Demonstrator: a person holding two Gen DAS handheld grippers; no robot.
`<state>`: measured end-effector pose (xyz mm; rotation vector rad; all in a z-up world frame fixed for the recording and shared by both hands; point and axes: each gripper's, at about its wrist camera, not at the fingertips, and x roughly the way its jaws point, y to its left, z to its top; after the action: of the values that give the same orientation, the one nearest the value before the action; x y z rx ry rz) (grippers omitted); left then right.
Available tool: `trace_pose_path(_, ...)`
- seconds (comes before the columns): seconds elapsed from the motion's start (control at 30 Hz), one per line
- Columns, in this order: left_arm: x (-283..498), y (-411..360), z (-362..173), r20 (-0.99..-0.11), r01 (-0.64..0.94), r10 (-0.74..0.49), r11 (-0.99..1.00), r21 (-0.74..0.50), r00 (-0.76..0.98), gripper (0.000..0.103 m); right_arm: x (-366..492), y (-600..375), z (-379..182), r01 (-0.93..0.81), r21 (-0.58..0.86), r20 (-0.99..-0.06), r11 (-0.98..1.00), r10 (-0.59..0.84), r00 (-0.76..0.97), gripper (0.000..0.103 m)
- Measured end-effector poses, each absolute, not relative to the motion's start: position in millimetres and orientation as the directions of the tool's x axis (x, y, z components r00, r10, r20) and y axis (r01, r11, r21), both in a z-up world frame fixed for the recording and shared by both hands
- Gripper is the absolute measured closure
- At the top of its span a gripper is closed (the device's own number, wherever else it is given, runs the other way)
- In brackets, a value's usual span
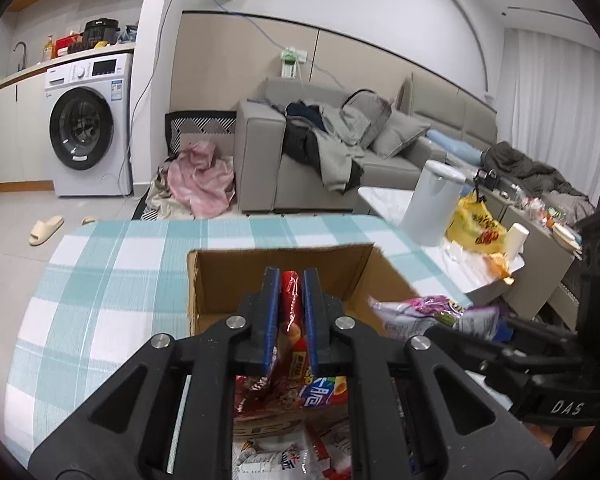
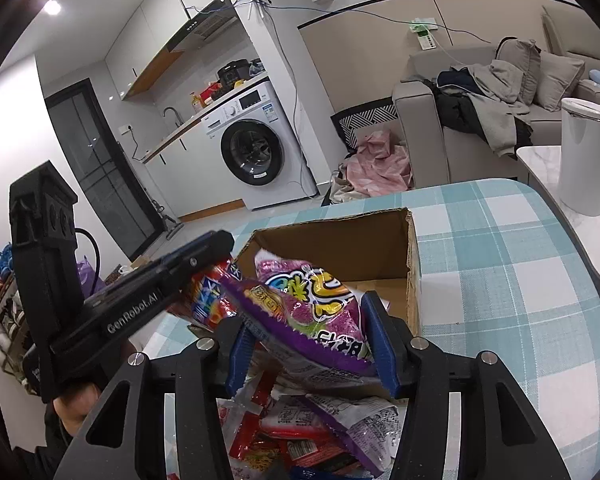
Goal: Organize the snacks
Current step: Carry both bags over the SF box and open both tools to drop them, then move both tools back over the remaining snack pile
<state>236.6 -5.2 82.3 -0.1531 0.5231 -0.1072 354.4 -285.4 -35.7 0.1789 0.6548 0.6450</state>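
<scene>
With left gripper (image 1: 291,312) clamping a red packet (image 1: 291,320) and right gripper (image 2: 312,344) gripping a purple bag (image 2: 320,312), lower each well inside the box (image 1: 236,268) before releasing.

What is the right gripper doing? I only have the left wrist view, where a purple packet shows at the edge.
Observer: The right gripper is shut on the purple snack bag, held over the cardboard box.
Operator: Is the box already holding snacks?
Observer: Yes, red packets lie loose under that bag.
Operator: How does the left gripper look from there?
Observer: The left gripper comes in from the side, its red snack packet touching the purple bag's edge.
</scene>
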Motion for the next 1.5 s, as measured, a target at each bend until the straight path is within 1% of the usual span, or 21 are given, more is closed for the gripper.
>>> trace_pose_path(0.1, 235, -7, 75, -0.505, 0.068, -0.145, 0.984, -0.167, 0.851, 0.094, 355, -285, -35, -0.5, 0.346, -0.51, 0.794, 0.606, 0.61, 0.05)
trace_pose_path(0.13, 233, -8, 74, -0.507, 0.068, -0.139, 0.985, -0.156, 0.85, 0.09, 354, -286, -35, -0.5, 0.341, -0.509, 0.796, 0.604, 0.613, 0.049)
trace_pose_path(0.17, 231, -9, 73, -0.509, 0.067, -0.134, 0.987, -0.148, 0.85, 0.083, 352, -287, -35, -0.499, 0.338, -0.506, 0.798, 0.602, 0.618, 0.047)
trace_pose_path(0.2, 226, -9, 71, -0.509, 0.068, -0.132, 0.988, -0.142, 0.85, 0.077, 350, -289, -34, -0.499, 0.338, -0.504, 0.798, 0.602, 0.62, 0.043)
trace_pose_path(0.27, 217, -8, 71, -0.5, 0.062, -0.125, 0.988, -0.14, 0.857, 0.046, 346, -291, -33, -0.502, 0.335, -0.495, 0.798, 0.602, 0.627, 0.039)
trace_pose_path(0.3, 211, -7, 71, -0.49, 0.05, -0.112, 0.989, -0.137, 0.864, 0.038, 343, -292, -32, -0.504, 0.329, -0.494, 0.799, 0.6, 0.629, 0.036)
trace_pose_path(0.33, 204, -5, 71, -0.476, 0.042, -0.104, 0.989, -0.14, 0.873, 0.027, 340, -293, -32, -0.506, 0.322, -0.493, 0.8, 0.598, 0.632, 0.032)
trace_pose_path(0.37, 195, -3, 71, -0.464, 0.042, -0.104, 0.989, -0.143, 0.88, 0.02, 337, -294, -32, -0.508, 0.317, -0.492, 0.801, 0.597, 0.634, 0.031)
trace_pose_path(0.4, 189, -3, 72, -0.458, 0.043, -0.105, 0.989, -0.143, 0.883, 0.02, 334, -295, -32, -0.508, 0.315, -0.49, 0.802, 0.595, 0.637, 0.025)
trace_pose_path(0.43, 184, -2, 71, -0.46, 0.046, -0.107, 0.989, -0.14, 0.881, 0.018, 331, -296, -32, -0.507, 0.312, -0.488, 0.803, 0.594, 0.639, 0.018)
trace_pose_path(0.5, 172, 0, 69, -0.47, 0.052, -0.111, 0.989, -0.136, 0.876, 0.012, 324, -298, -33, -0.512, 0.31, -0.487, 0.801, 0.596, 0.638, 0.009)
trace_pose_path(0.53, 167, 0, 68, -0.471, 0.052, -0.108, 0.99, -0.131, 0.875, 0.005, 321, -299, -34, -0.514, 0.307, -0.488, 0.801, 0.597, 0.637, 0.007)
trace_pose_path(0.57, 160, 0, 67, -0.471, 0.047, -0.1, 0.991, -0.123, 0.877, 0.0, 317, -299, -34, -0.514, 0.302, -0.49, 0.803, 0.593, 0.639, 0.007)
trace_pose_path(0.63, 145, 2, 65, -0.466, 0.038, -0.083, 0.994, -0.105, 0.881, 0.0, 312, -300, -36, -0.509, 0.291, -0.501, 0.81, 0.583, 0.64, 0.006)
trace_pose_path(0.73, 128, 8, 60, -0.485, 0.026, -0.076, 0.994, -0.11, 0.871, 0.0, 306, -301, -39, -0.505, 0.279, -0.521, 0.817, 0.57, 0.635, 0.001)
trace_pose_path(0.97, 102, 26, 52, -0.505, 0.008, -0.08, 0.99, -0.144, 0.859, 0.0, 296, -308, -48, -0.489, 0.278, -0.544, 0.827, 0.555, 0.629, 0.001)
trace_pose_path(1.4, 72, 30, 37, -0.548, 0.011, -0.088, 0.99, -0.143, 0.832, 0.001, 274, -317, -65, -0.488, 0.254, -0.587, 0.835, 0.534, 0.609, 0.0)
trace_pose_path(1.5, 69, 25, 36, -0.555, 0.018, -0.085, 0.992, -0.125, 0.827, 0.0, 272, -318, -69, -0.483, 0.256, -0.605, 0.837, 0.529, 0.596, 0.0)
